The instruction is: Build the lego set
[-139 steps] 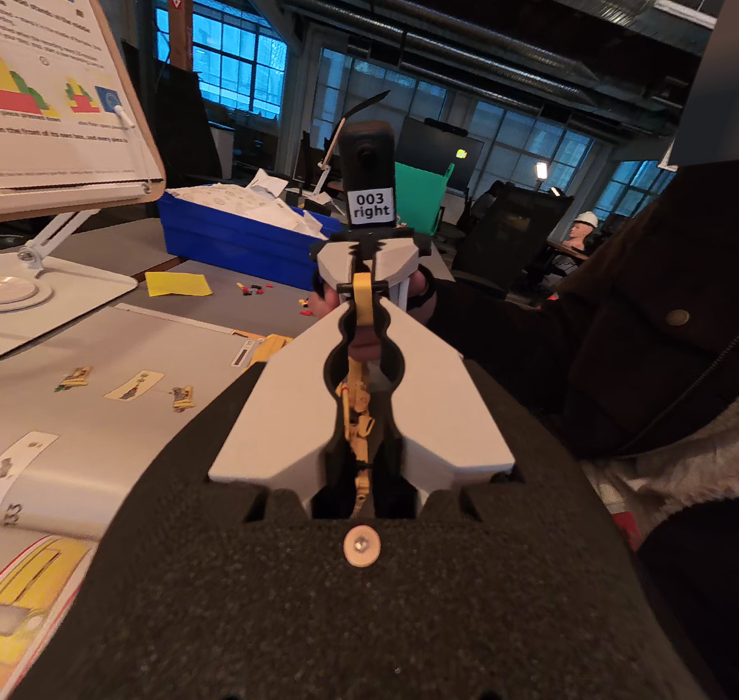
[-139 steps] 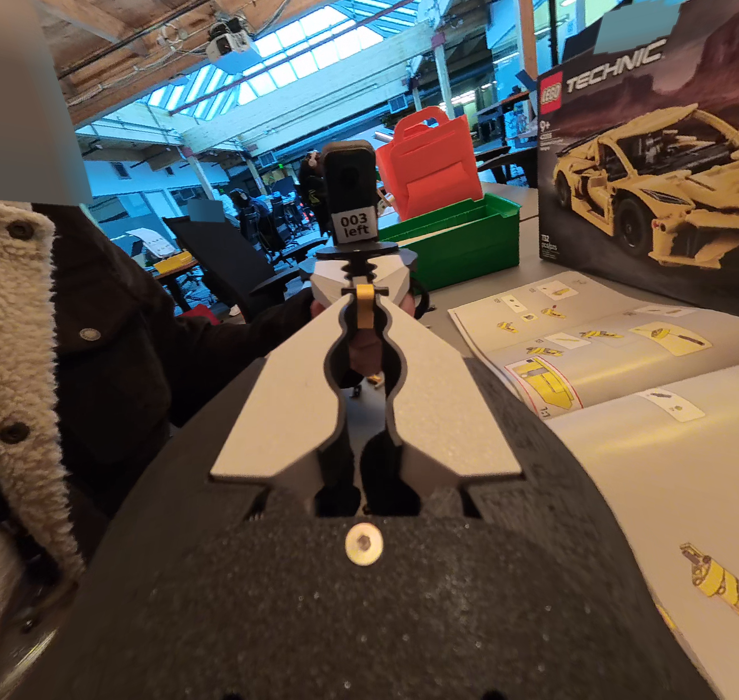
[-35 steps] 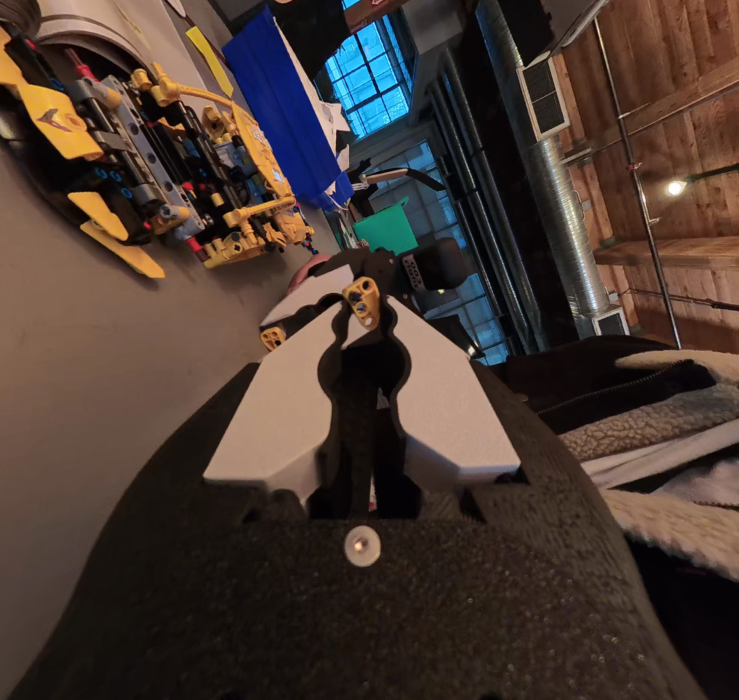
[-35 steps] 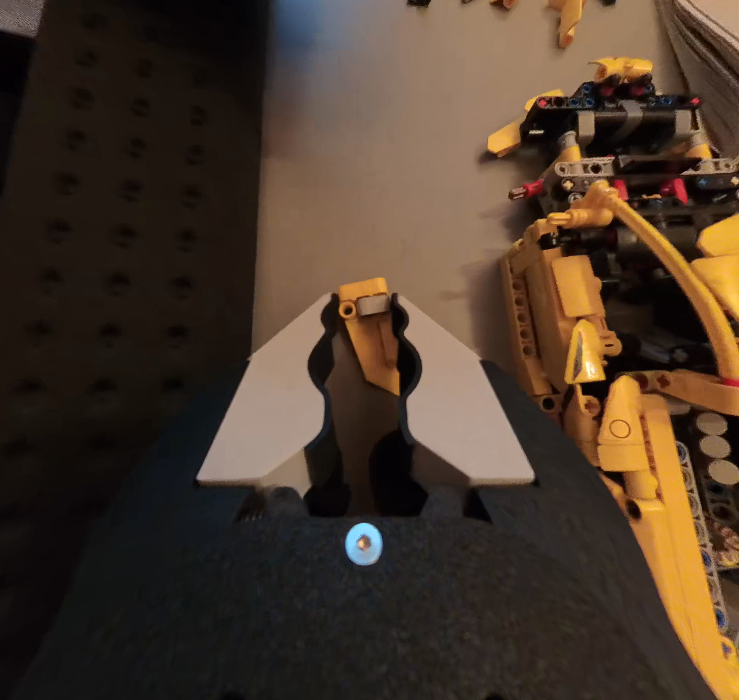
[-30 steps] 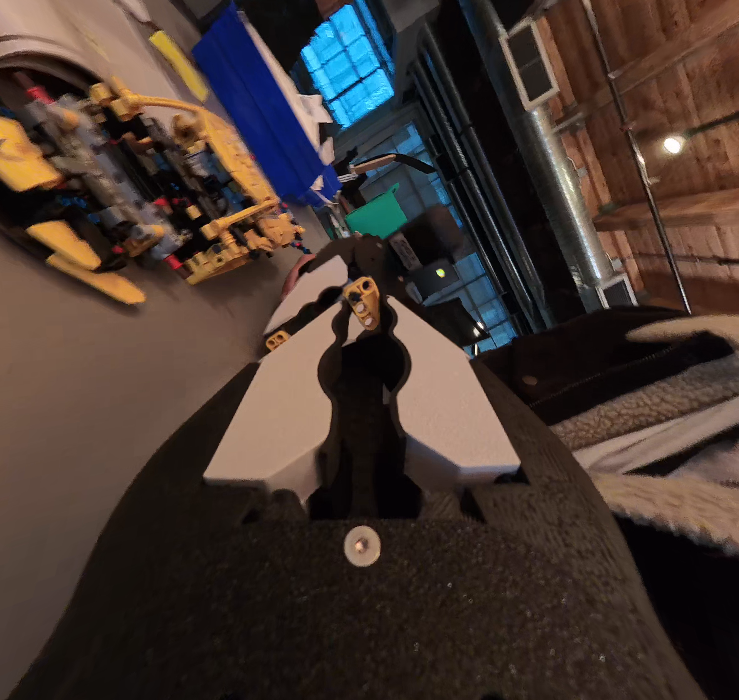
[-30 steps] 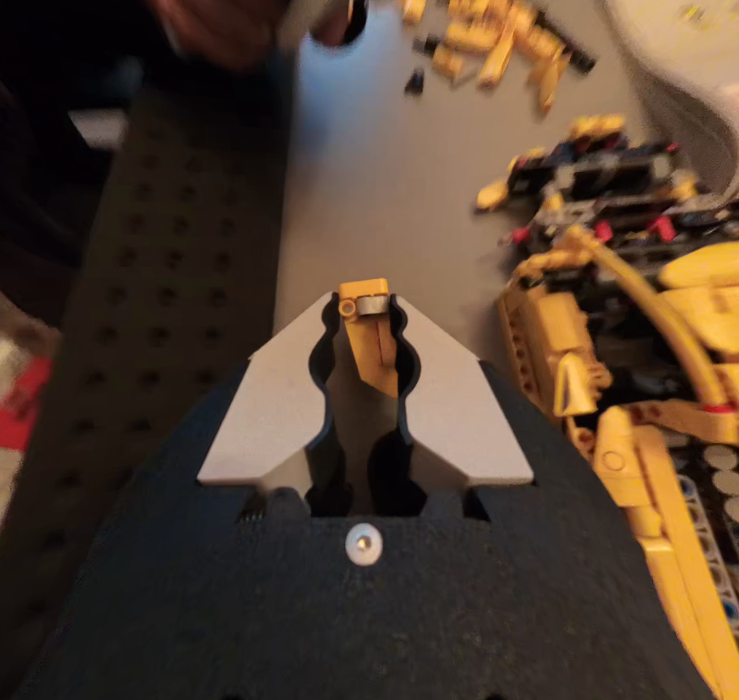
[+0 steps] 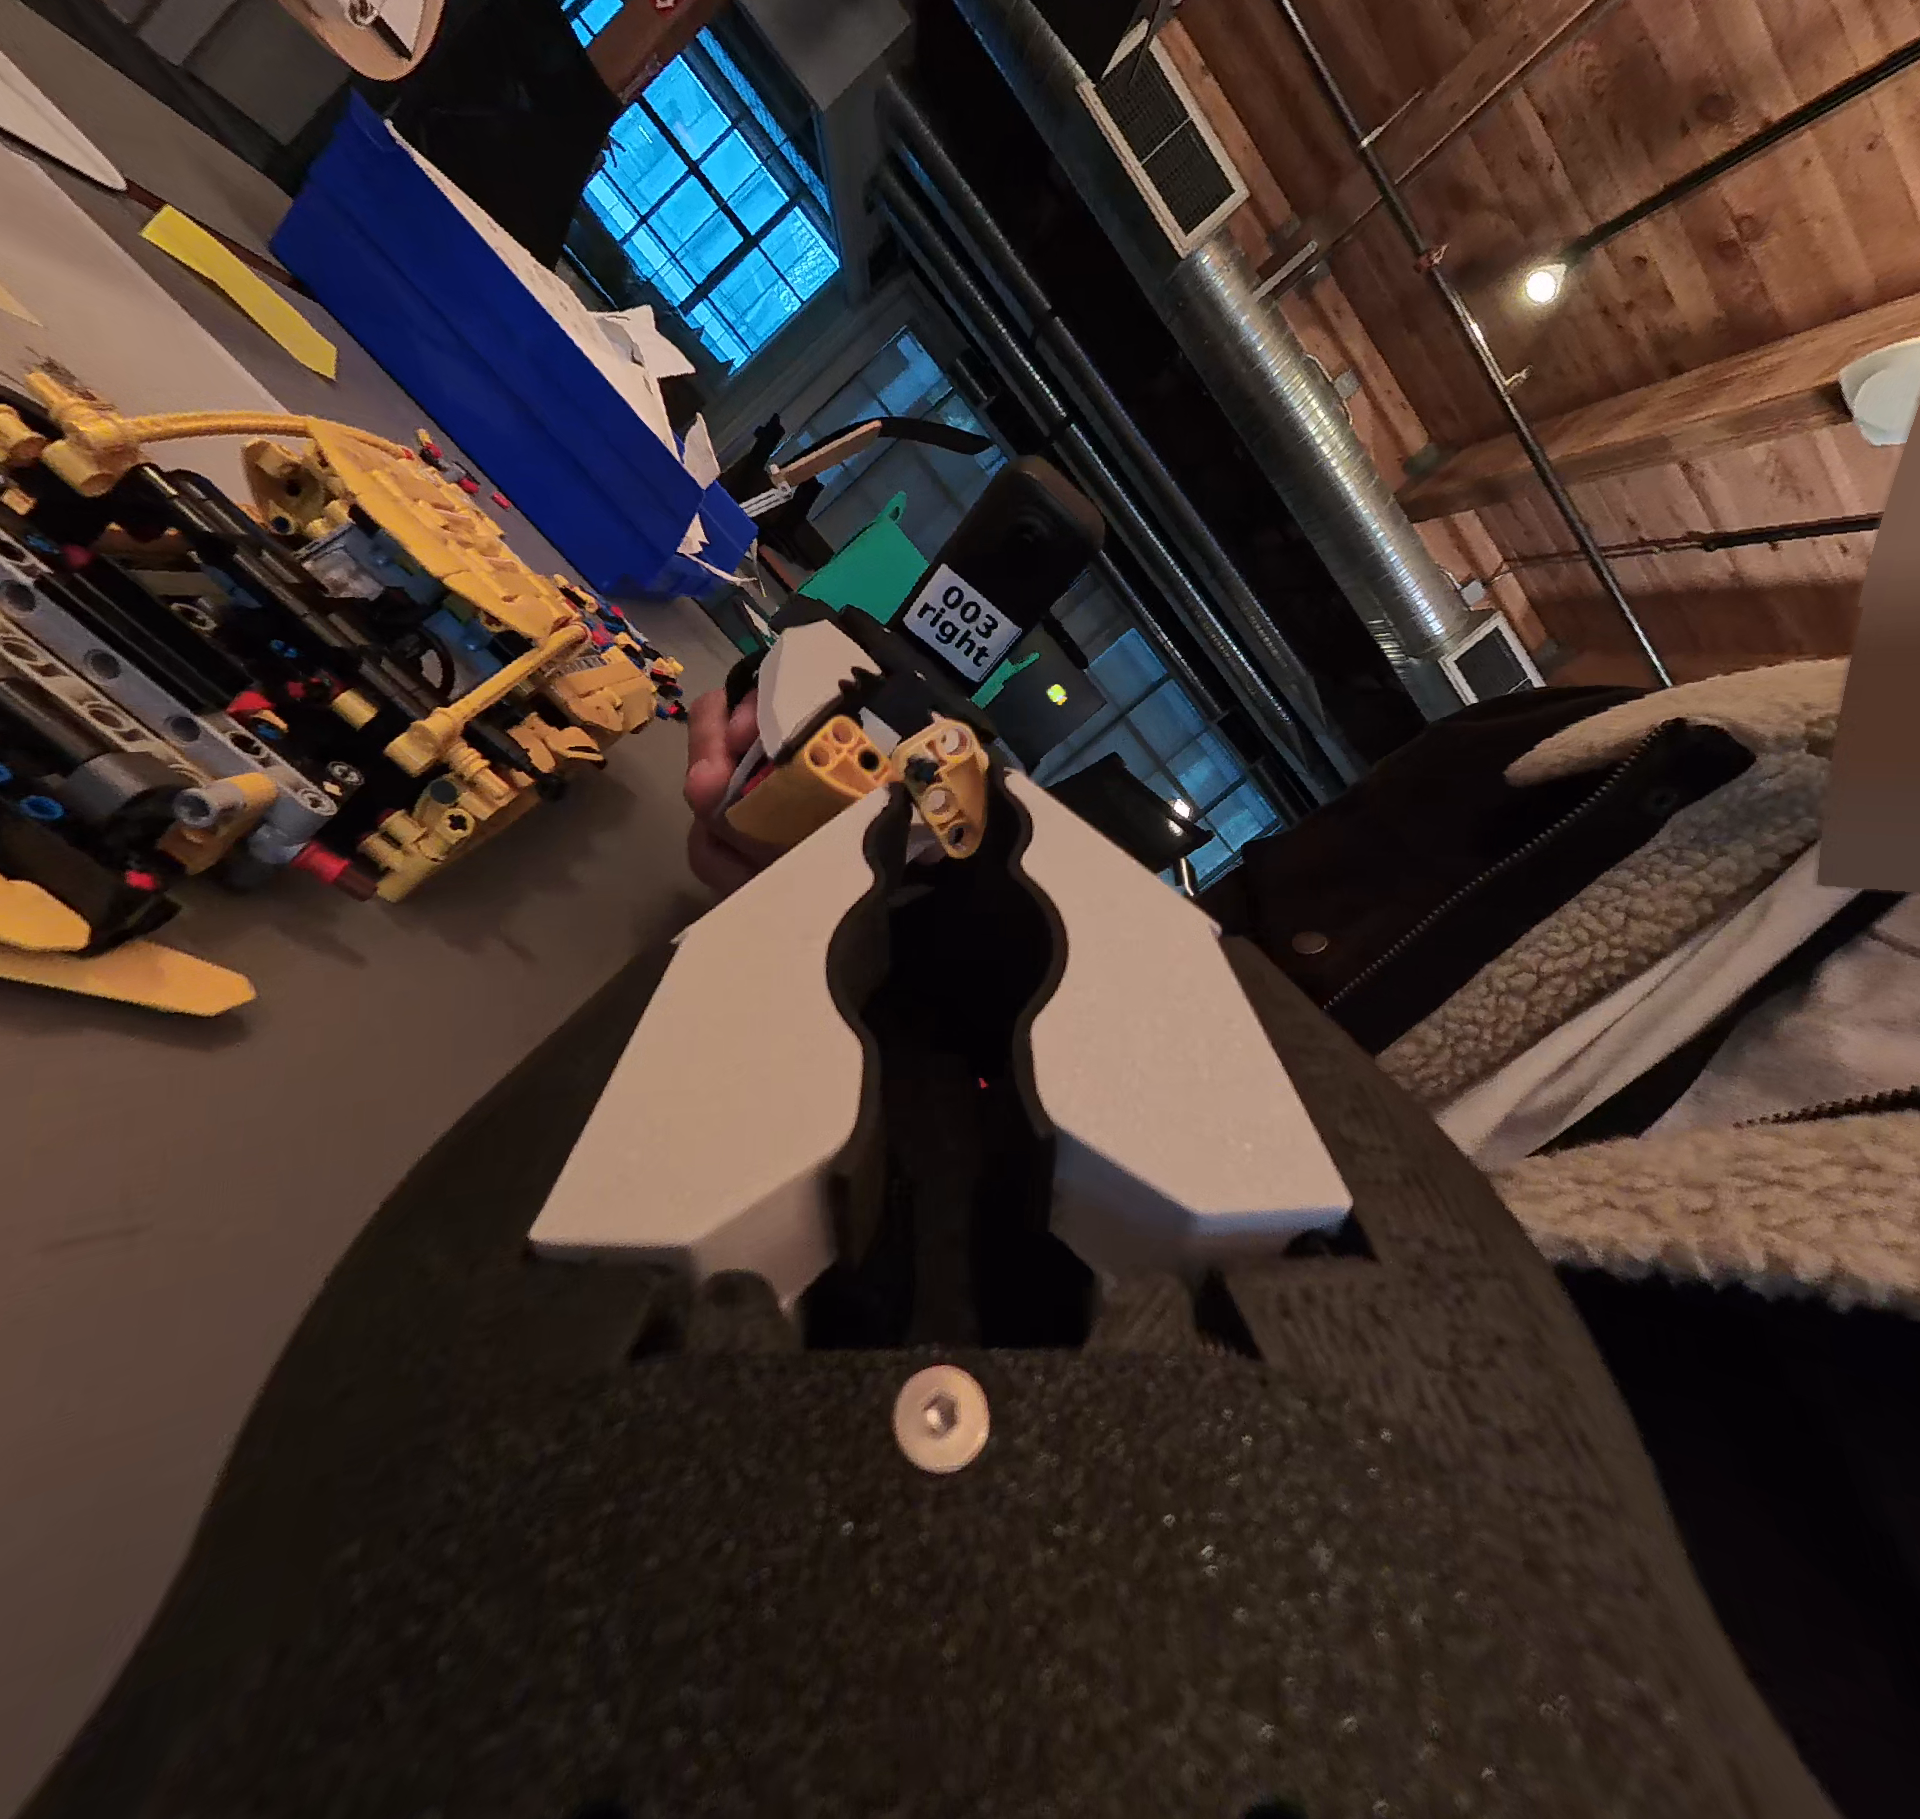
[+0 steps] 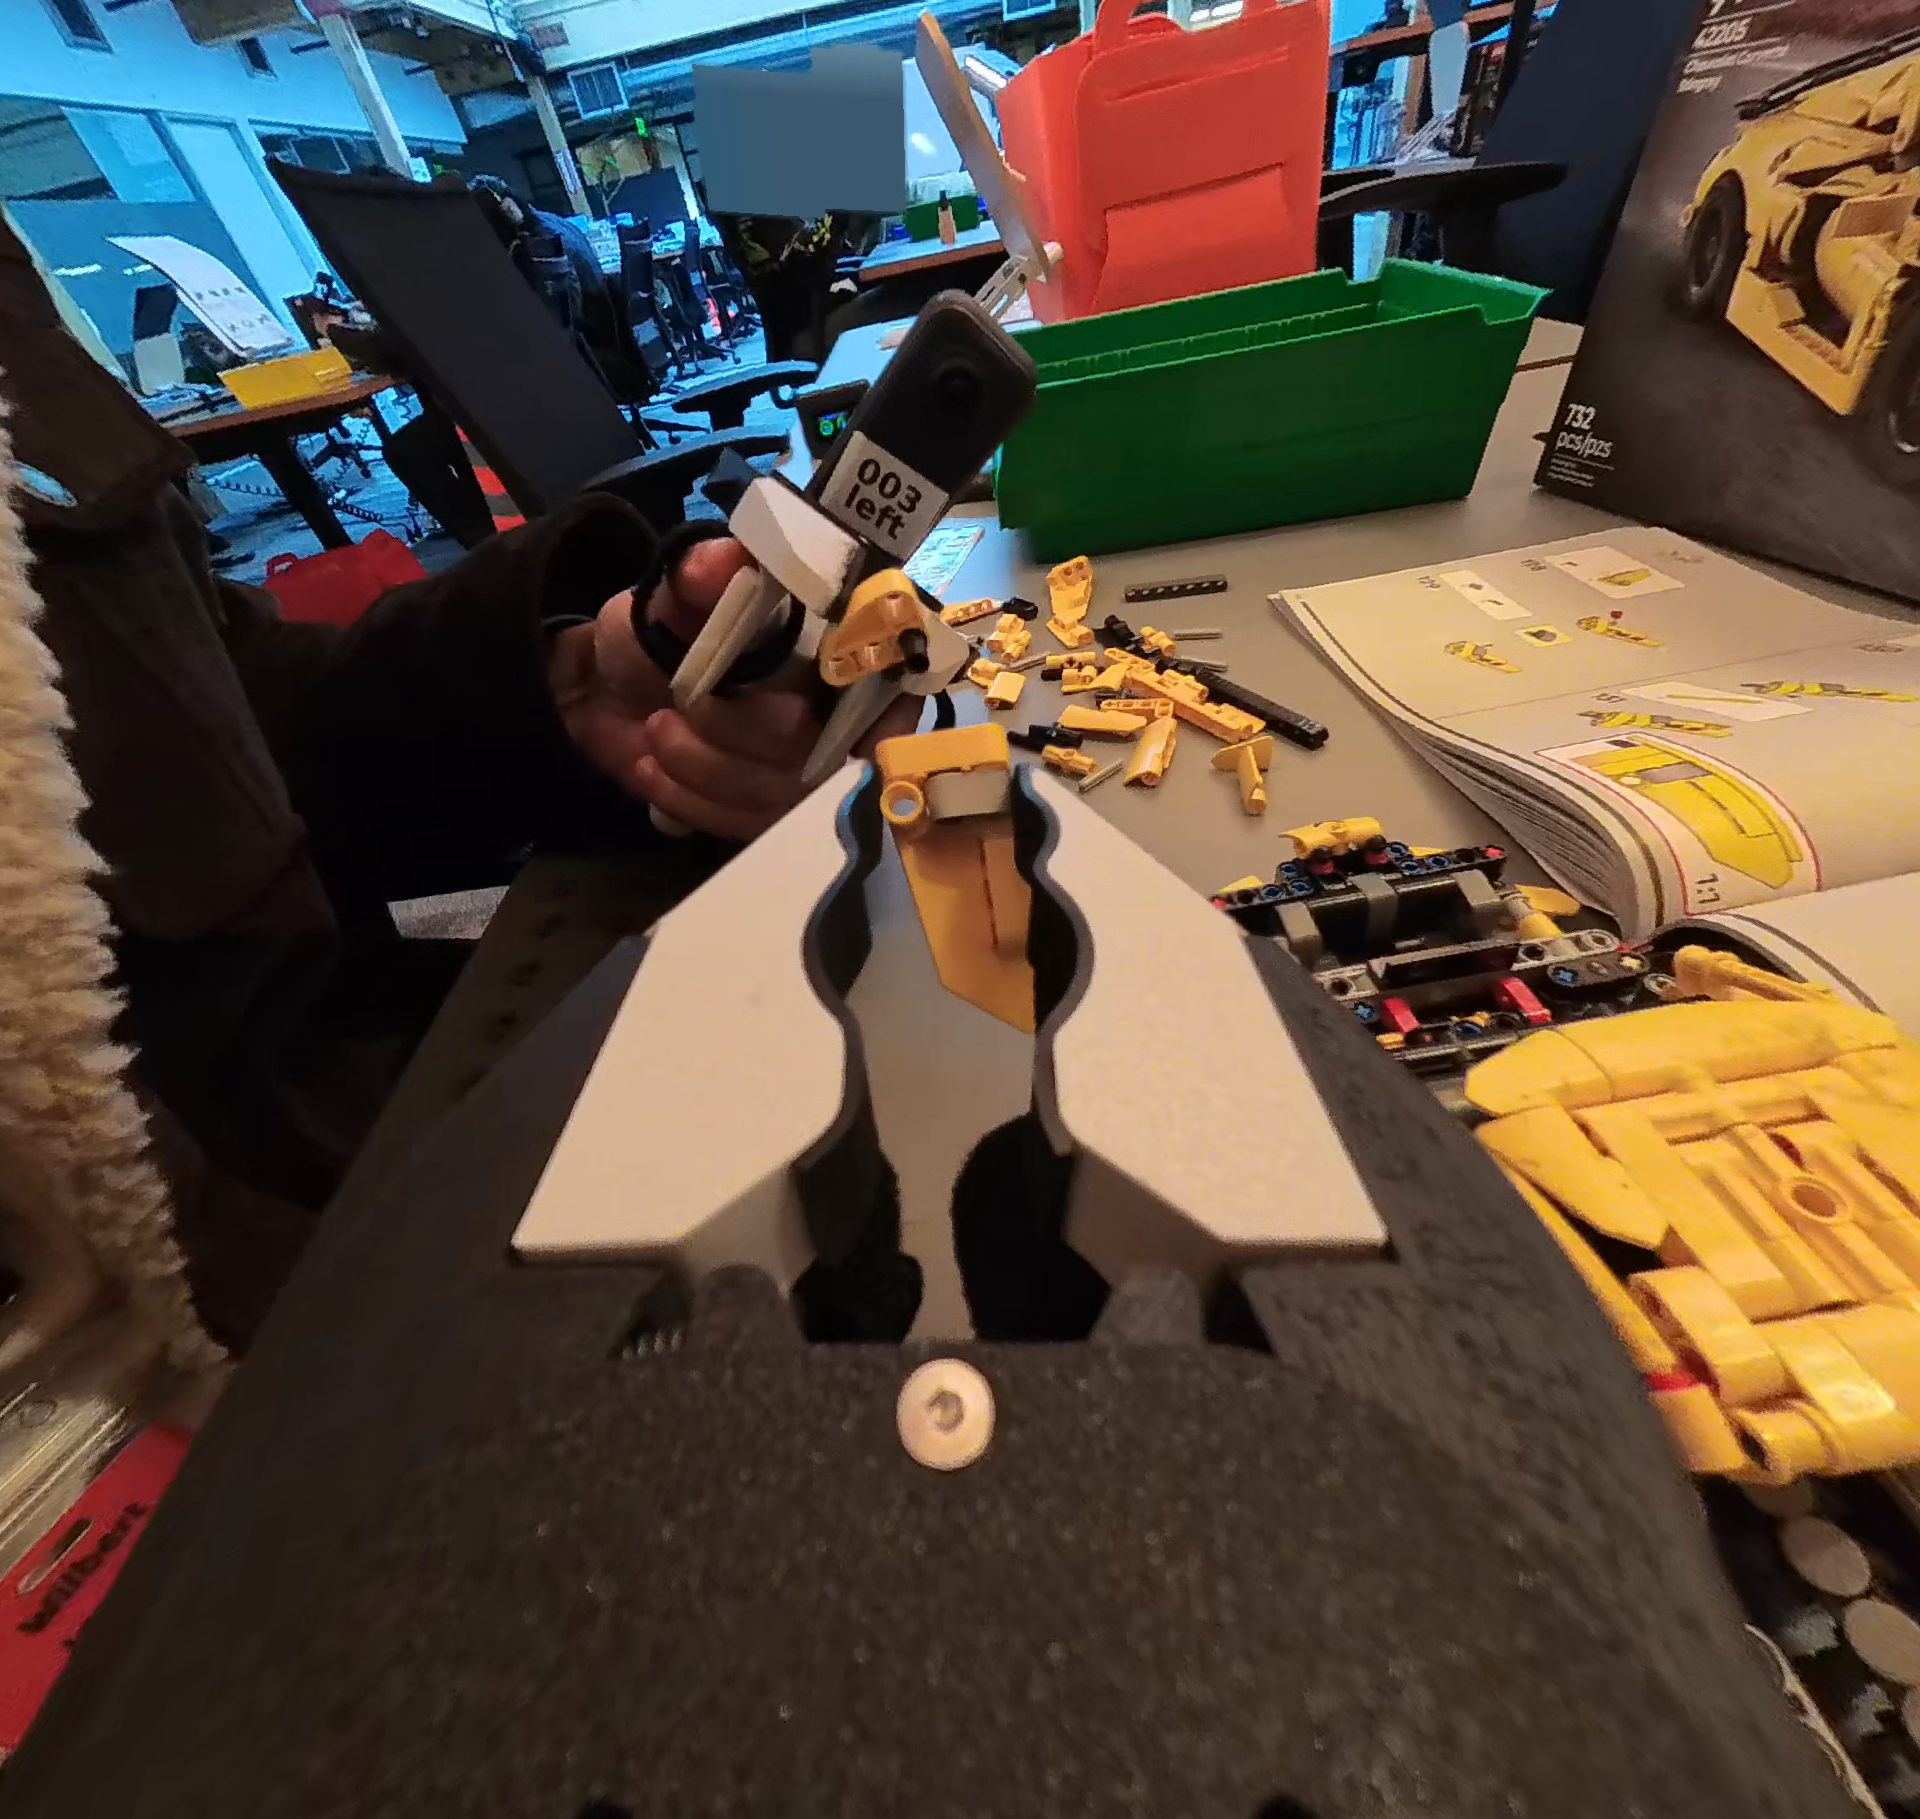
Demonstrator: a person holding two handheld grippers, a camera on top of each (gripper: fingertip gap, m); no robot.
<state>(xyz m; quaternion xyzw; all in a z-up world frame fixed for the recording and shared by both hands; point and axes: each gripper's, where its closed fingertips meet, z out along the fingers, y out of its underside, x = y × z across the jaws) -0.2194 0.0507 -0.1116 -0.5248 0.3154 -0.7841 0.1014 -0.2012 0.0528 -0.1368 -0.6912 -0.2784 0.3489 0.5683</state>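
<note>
The left gripper [image 7: 948, 801] is closed on a small yellow plastic connector with round holes [image 7: 951, 782]. The right gripper [image 8: 943, 793] pinches a long yellow plastic panel piece [image 8: 961, 860]. The two pieces are held close together above the grey counter [image 8: 1195, 824] (nearly touching). Farther right sits the half-built yellow lego car [image 8: 1704, 1187], with an open instruction booklet [image 8: 1621, 730] beside it.

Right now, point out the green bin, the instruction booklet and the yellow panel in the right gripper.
green bin [image 8: 1247, 419], right wrist view, front wall.
instruction booklet [image 8: 1558, 668], right wrist view, open left page.
yellow panel [image 8: 971, 896], right wrist view, flat face between the gripper's fingers.
</note>
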